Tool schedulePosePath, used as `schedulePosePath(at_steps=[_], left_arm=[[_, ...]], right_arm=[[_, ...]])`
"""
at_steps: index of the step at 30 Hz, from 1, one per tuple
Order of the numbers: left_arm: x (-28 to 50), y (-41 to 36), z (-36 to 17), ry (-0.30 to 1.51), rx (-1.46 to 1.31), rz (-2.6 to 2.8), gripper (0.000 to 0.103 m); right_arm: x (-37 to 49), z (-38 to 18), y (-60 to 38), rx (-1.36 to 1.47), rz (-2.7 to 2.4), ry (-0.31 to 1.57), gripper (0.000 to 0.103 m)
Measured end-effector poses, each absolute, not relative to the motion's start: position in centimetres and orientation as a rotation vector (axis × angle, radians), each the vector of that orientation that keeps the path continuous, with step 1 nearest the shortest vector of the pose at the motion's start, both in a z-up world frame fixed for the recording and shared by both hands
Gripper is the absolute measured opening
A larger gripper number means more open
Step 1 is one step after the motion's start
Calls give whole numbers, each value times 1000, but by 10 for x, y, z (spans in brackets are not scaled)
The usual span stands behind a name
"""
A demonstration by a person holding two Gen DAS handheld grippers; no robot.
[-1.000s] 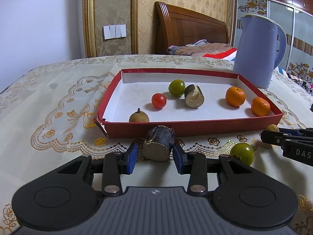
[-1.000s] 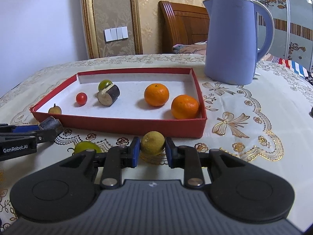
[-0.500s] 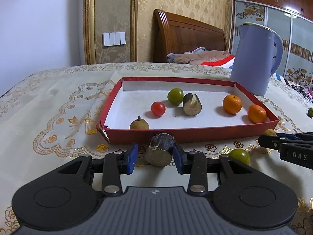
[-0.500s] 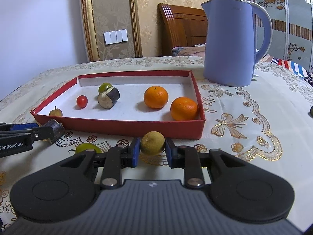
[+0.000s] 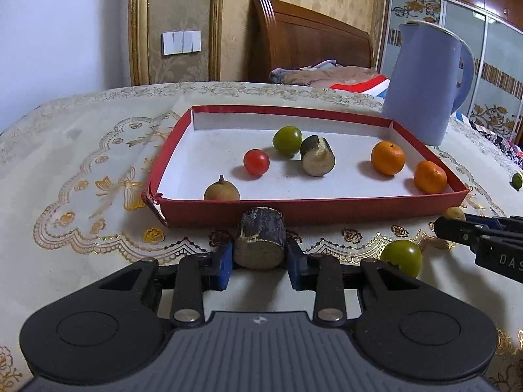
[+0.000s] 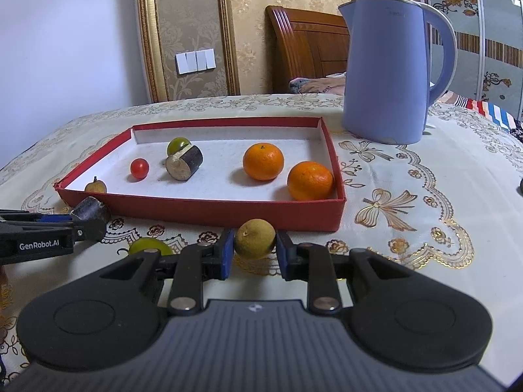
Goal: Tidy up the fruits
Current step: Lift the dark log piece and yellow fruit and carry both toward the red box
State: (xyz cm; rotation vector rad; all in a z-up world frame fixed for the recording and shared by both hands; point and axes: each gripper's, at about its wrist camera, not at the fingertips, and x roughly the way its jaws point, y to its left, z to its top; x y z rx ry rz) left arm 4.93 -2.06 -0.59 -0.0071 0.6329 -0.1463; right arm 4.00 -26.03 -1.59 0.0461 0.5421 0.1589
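Left hand-held gripper (image 5: 260, 256) closing on rough cylindrical stub (image 5: 260, 240); right hand-held gripper (image 6: 255, 250) clamped on round dull-yellow fruit (image 6: 255, 238).

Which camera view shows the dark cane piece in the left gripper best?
The left wrist view: the cane piece sits centred, its pale cut end facing the camera. The right wrist view shows only its dark side at the frame's left edge.

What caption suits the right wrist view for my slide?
Right gripper clamps a yellowish round fruit before a red tray of fruit.
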Motion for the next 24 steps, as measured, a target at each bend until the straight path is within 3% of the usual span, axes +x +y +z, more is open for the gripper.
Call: schedulePosePath(at_steps=[24], left_arm=[[34, -17, 1, 574, 3, -145, 32]], right_arm=[[39, -16, -262, 57, 162, 541, 26]])
